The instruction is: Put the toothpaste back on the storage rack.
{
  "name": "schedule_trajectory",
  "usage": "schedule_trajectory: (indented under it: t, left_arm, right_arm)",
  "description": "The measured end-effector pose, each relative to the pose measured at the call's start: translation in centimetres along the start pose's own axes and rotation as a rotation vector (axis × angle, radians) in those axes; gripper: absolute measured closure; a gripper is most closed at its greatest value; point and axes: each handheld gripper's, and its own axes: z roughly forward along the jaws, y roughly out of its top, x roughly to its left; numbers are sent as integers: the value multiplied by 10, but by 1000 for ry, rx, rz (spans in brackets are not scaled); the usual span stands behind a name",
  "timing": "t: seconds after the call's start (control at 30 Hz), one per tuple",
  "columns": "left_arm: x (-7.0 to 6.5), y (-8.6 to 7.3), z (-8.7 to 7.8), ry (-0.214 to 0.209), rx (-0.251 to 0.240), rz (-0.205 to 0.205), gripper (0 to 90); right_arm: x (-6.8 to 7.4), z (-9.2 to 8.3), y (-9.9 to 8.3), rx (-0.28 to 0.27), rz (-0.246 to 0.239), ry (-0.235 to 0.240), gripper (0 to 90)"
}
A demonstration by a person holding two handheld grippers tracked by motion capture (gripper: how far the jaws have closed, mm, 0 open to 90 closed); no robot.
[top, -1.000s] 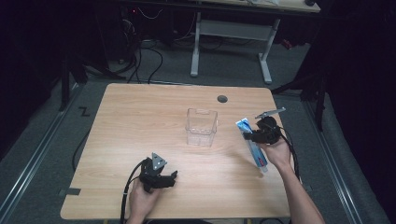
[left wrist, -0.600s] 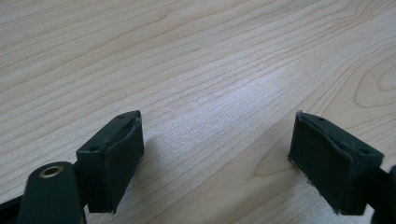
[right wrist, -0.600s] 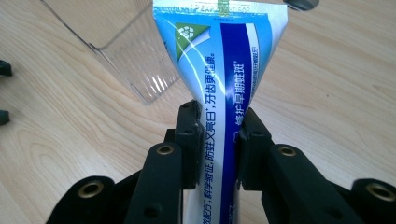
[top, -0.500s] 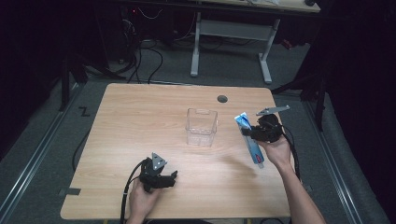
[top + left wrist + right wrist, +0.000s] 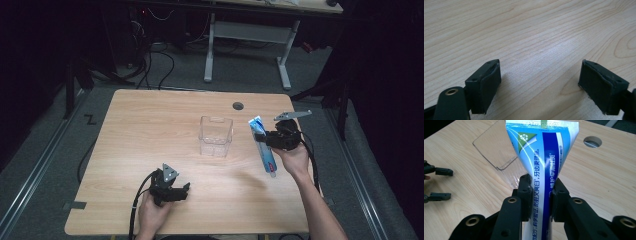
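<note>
Right gripper view showed the right gripper clamped on the tube; left gripper wide, empty; should lower it upright into the bin.

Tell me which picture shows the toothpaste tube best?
The right gripper view: the toothpaste tube is close up, its print readable, pinched between the jaws. The high view shows it small, held by the right gripper above the table.
</note>
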Motion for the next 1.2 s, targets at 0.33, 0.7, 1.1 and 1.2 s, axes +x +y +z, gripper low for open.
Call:
schedule_trajectory:
  t: [0.33,0.7,1.1,1.2]
  left_arm:
    - [0,-1,0,-2,-1,2,179]
    - [0,0,0,1,-1,0,180]
    - [-1,-1,-1,-7,0,12,173]
    - [-1,-1,-1,-7,-2,13,169]
  right_arm:
    - [11,-3,14,-56,-2,6,738]
    - [17,0,27,-68,2,-20,736]
    - [37,14,61,-131,-24,8,737]
    - [37,14,68,-168,-25,34,737]
